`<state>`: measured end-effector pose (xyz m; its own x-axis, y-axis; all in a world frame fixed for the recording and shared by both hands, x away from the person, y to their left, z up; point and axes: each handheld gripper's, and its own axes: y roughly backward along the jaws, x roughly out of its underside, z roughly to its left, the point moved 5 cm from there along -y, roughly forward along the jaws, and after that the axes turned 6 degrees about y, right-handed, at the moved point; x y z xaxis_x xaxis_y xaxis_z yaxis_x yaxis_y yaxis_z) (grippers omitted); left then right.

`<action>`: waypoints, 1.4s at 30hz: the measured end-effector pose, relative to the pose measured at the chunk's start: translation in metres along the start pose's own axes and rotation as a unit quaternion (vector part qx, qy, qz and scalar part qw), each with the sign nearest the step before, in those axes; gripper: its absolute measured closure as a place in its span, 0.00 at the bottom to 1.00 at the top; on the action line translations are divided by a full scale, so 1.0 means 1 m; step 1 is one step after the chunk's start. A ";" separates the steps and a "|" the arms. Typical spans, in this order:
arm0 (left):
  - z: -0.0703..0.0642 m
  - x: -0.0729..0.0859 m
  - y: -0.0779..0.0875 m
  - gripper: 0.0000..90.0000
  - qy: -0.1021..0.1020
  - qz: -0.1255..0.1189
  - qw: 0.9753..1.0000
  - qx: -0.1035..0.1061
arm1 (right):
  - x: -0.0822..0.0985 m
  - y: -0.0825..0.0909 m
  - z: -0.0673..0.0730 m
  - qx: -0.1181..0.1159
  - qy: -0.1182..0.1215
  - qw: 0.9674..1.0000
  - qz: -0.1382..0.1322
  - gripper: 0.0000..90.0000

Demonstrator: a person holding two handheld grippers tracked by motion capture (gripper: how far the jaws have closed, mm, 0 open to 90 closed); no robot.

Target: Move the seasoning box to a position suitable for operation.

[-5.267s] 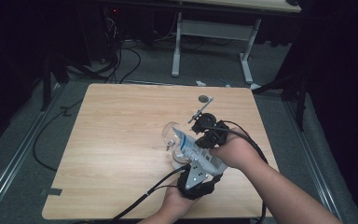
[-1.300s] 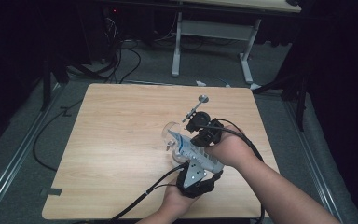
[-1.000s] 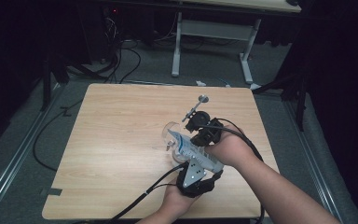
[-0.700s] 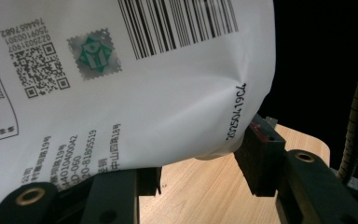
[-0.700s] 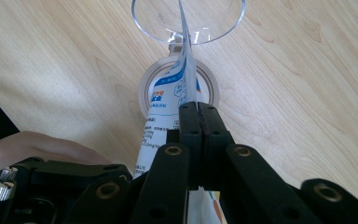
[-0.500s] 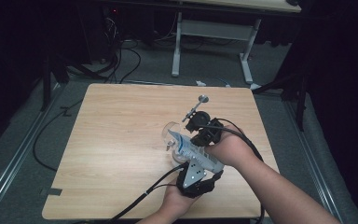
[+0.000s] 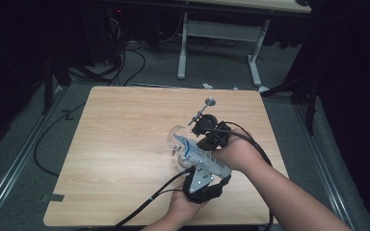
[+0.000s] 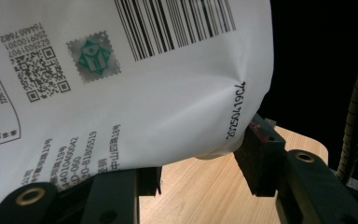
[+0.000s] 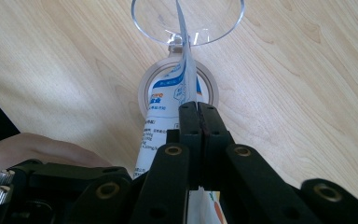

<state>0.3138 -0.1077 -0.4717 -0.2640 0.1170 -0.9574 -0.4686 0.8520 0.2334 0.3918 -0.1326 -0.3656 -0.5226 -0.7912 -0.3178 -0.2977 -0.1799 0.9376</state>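
Observation:
A white and blue pouch (image 7: 191, 151) hangs tilted over the table, its top corner reaching the rim of a clear glass (image 7: 175, 136). My left gripper (image 7: 197, 162) is shut on the pouch's lower part. In the left gripper view the printed back of the pouch (image 8: 135, 79) is creased between the two black jaws of that gripper (image 8: 191, 172). My right gripper (image 7: 203, 143) comes in from the right, shut on the pouch's thin upper edge. In the right gripper view its closed jaws (image 9: 198, 109) pinch that edge (image 9: 185, 70) just below the glass (image 9: 186, 28).
A metal spoon (image 7: 203, 109) lies behind the right gripper, toward the back of the wooden table (image 7: 125, 144). Cables trail from both grippers off the near edge. Behind the table are a white desk frame (image 7: 217, 33) and floor cables.

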 end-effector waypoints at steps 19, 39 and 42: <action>0.000 0.000 0.001 0.61 0.000 -0.002 1.000 0.000 | -0.002 -0.001 0.000 0.001 0.001 1.000 0.000 1.00; 0.000 0.001 0.001 0.61 -0.004 -0.002 1.000 0.001 | -0.002 0.000 0.001 0.000 0.001 1.000 -0.004 1.00; 0.000 0.002 0.000 0.61 -0.005 -0.001 1.000 0.001 | -0.001 0.000 0.000 0.000 0.002 1.000 -0.003 1.00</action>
<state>0.3127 -0.1073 -0.4737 -0.2553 0.1197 -0.9594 -0.4667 0.8538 0.2307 0.3919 -0.1319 -0.3657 -0.5172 -0.7925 -0.3232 -0.3008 -0.1852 0.9355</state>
